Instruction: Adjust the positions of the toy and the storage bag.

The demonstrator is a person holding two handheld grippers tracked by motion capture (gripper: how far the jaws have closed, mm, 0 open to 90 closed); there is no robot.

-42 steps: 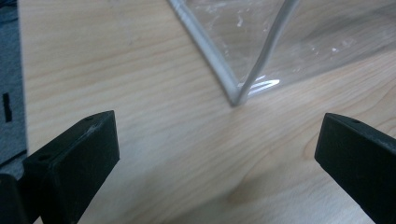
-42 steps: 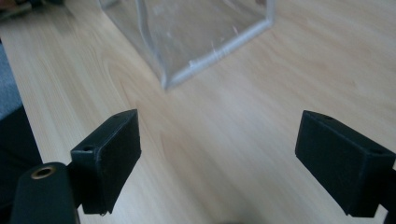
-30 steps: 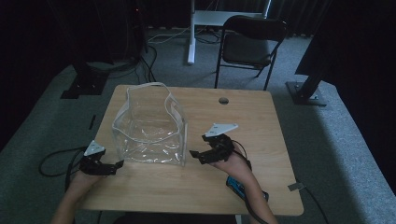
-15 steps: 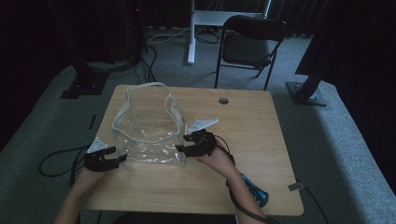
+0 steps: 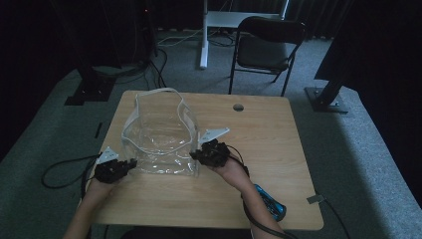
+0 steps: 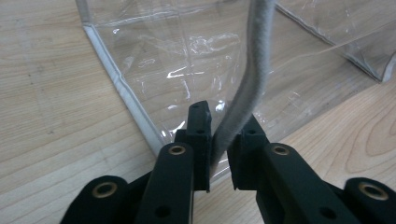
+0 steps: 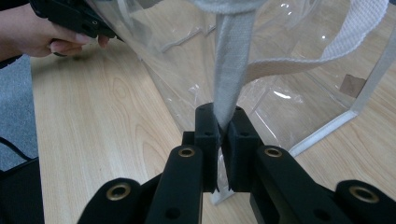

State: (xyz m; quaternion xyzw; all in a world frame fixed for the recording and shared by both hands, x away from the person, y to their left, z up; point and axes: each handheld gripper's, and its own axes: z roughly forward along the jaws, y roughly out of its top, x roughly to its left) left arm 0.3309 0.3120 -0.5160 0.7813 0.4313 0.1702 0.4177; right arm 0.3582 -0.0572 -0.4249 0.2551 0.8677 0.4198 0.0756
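Note:
A clear plastic tote bag (image 5: 159,139) with white webbing handles stands open on the wooden table (image 5: 278,164). My left gripper (image 5: 130,164) is at the bag's near left corner. In the left gripper view its jaws have just been closing, and the gripper (image 6: 219,140) pinches a pale strap edge (image 6: 254,70) of the bag. My right gripper (image 5: 195,155) is at the bag's near right corner. Its jaws have also just closed, and the gripper (image 7: 220,126) is shut on a white webbing strap (image 7: 231,60) that rises from between its pads.
A blue object (image 5: 268,201) lies near the table's front right, by the person's right forearm. A round cable hole (image 5: 238,107) sits at the table's far edge. A black folding chair (image 5: 268,45) stands on the carpet beyond, and cables trail off the left edge.
The right gripper moved left up to the bag's near right corner. Both grippers went from open to closed on the bag's edges. The left hand barely shifted.

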